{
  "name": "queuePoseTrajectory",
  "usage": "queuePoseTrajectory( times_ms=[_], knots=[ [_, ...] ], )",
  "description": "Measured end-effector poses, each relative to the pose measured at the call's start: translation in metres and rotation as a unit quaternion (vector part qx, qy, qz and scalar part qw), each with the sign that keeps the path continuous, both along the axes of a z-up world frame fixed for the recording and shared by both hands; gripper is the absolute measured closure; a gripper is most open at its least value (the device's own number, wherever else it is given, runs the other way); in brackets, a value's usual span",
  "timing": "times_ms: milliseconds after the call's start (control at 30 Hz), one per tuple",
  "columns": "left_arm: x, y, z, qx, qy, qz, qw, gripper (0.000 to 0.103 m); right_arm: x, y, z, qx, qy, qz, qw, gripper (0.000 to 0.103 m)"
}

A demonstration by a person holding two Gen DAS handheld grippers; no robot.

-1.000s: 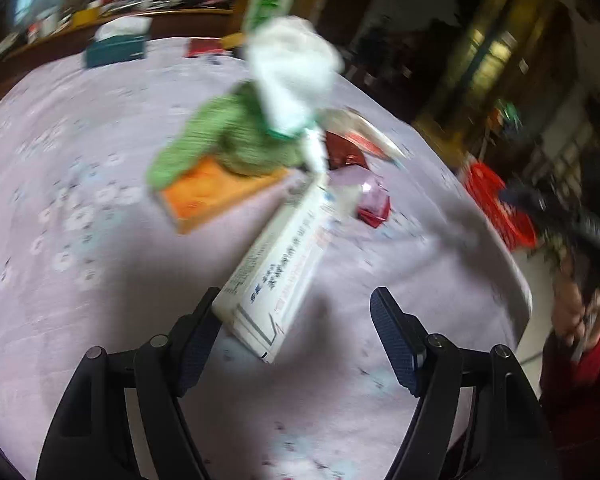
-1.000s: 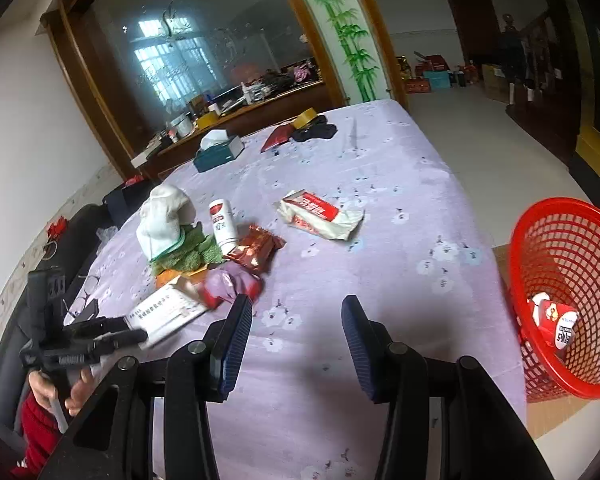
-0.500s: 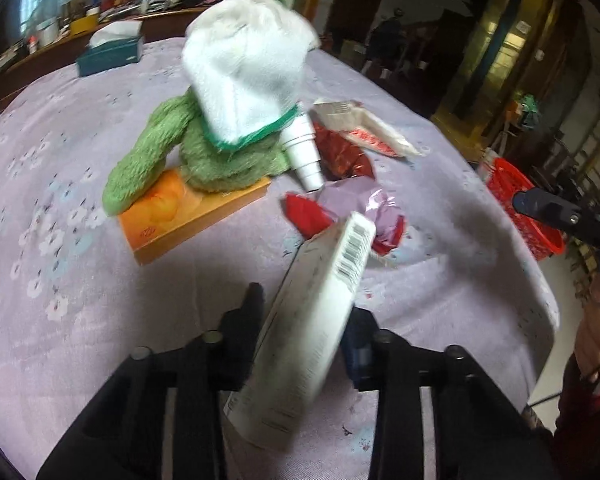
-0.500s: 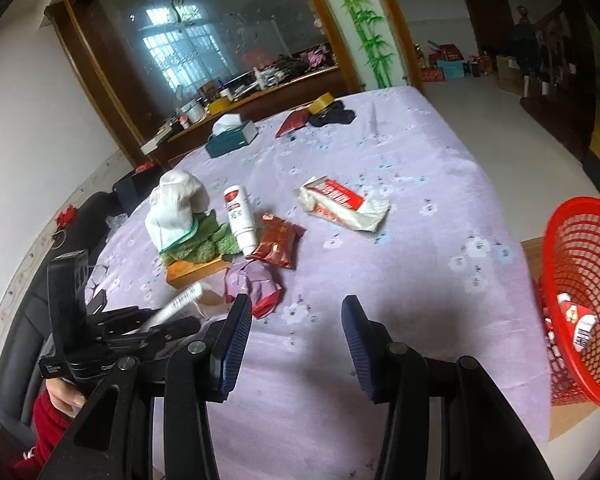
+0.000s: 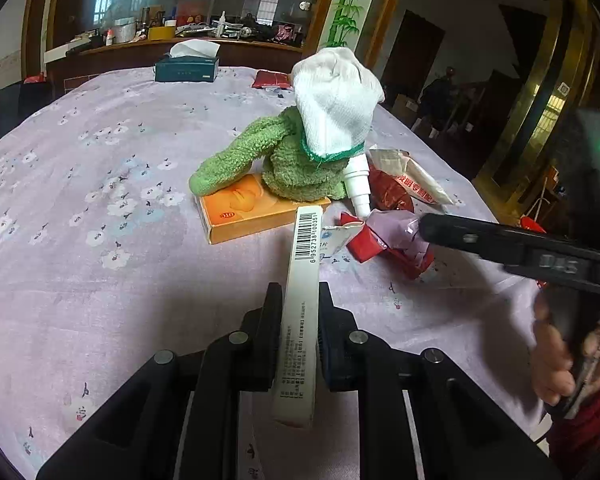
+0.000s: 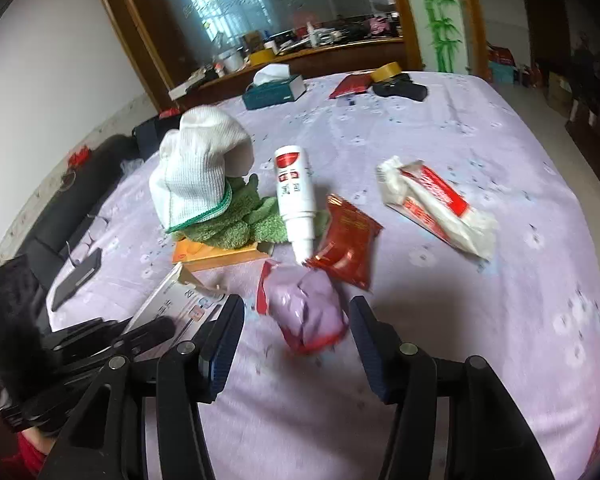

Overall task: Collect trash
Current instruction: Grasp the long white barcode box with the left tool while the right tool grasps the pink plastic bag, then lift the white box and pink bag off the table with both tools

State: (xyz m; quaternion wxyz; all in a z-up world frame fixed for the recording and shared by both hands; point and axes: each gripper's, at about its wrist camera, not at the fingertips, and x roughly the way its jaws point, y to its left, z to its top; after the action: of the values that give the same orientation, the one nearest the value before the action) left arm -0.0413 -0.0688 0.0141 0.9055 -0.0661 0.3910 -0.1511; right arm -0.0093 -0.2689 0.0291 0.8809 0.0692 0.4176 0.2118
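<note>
Left wrist view is showing the left gripper [image 5: 298, 312] clamping a long white carton [image 5: 300, 308] edge-on between its jaws, the barcode end sticking forward above the lilac flowered tablecloth [image 5: 100, 184]; those jaws have just been closing onto it. From this side the right gripper [image 5: 428, 229] is reaching in from the right, its tip touching the crumpled purple-and-red wrapper [image 5: 392, 236], and a hand [image 5: 560, 352] is gripping its handle, something the other camera is not giving.

Right wrist view is showing the right gripper [image 6: 296, 316] standing open, its jaws having just been widening, with that same wrapper [image 6: 308, 312] lying on the cloth between the fingers, the pads not pressing it. Only here are a dark phone [image 6: 76, 278], a red foil packet [image 6: 346, 246], a white-and-red packet [image 6: 436, 208] and a roll of tape [image 6: 385, 72] appearing.

Farther out, a white cloth [image 5: 336, 104] is sitting on a green towel [image 5: 268, 156] over an orange box [image 5: 248, 208], a white bottle [image 6: 295, 200] lying beside them. A teal tissue box [image 5: 186, 69] is holding a white tissue poking up
</note>
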Motion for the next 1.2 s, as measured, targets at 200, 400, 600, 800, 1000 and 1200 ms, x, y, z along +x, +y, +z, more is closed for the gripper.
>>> queuePoseTrajectory(
  times_ms=[200,400,600,800,1000,1200],
  knots=[
    [-0.002,0.002,0.003,-0.003,-0.007,0.001,1.0000,0.088,0.021,0.021,-0.018,-0.038,0.011,0.016,0.999,0.043],
    [-0.002,0.003,0.002,-0.005,-0.008,0.003,0.9999,0.088,0.012,0.029,-0.023,-0.065,0.006,0.018,0.998,0.059],
    [-0.004,0.004,0.004,-0.003,-0.020,0.013,0.9997,0.088,-0.016,0.018,-0.015,-0.035,-0.009,-0.004,0.999,0.062],
    [-0.015,-0.003,0.009,0.020,-0.050,0.034,0.9980,0.088,-0.055,0.011,-0.007,-0.035,-0.055,-0.043,0.997,0.062],
    [-0.013,-0.016,0.003,0.033,-0.023,0.028,0.9988,0.088,-0.057,-0.004,-0.010,-0.013,-0.052,-0.064,0.996,0.062],
    [0.000,-0.015,-0.006,0.044,0.013,0.033,0.9984,0.088,-0.058,-0.005,-0.009,0.003,-0.055,-0.060,0.997,0.062]
  ],
)
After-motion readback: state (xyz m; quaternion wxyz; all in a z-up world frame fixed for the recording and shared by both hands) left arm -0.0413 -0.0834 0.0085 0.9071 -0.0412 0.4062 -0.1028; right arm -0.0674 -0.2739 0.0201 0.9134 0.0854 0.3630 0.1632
